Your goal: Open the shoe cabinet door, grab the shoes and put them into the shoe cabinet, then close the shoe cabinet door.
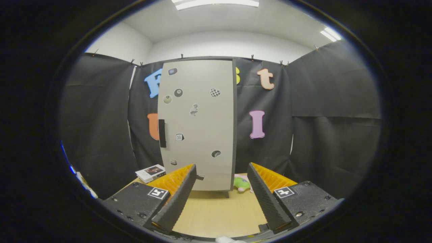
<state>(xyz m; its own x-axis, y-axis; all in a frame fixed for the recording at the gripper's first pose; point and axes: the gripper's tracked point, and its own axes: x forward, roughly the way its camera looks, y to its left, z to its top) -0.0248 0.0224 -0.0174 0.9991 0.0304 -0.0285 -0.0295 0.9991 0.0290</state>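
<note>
Hand-held gripper (221, 172): fingers spread wide, nothing between them and nothing touched; it hangs above the counter (216, 212), pointing at the shoe cabinet.

Shoe cabinet (199, 125): tall, pale grey with a dark frame, standing upright at the far side of the wooden counter against the booth's black cloth wall. Its door is shut, so what it contains cannot be told. A dark vertical handle (162, 133) sits on the door's left edge at mid height. Several small stickers are scattered over the door front. The cabinet stands beyond the fingers, its lower part showing in the gap between them.

Shoes (242, 183): a green and pink item, seemingly the shoes, lies on the counter just beside the cabinet's lower right corner, partly hidden behind the right finger.

Small box (151, 172): white with a dark picture on top, lying on the counter left of the cabinet, beyond the left finger.
</note>
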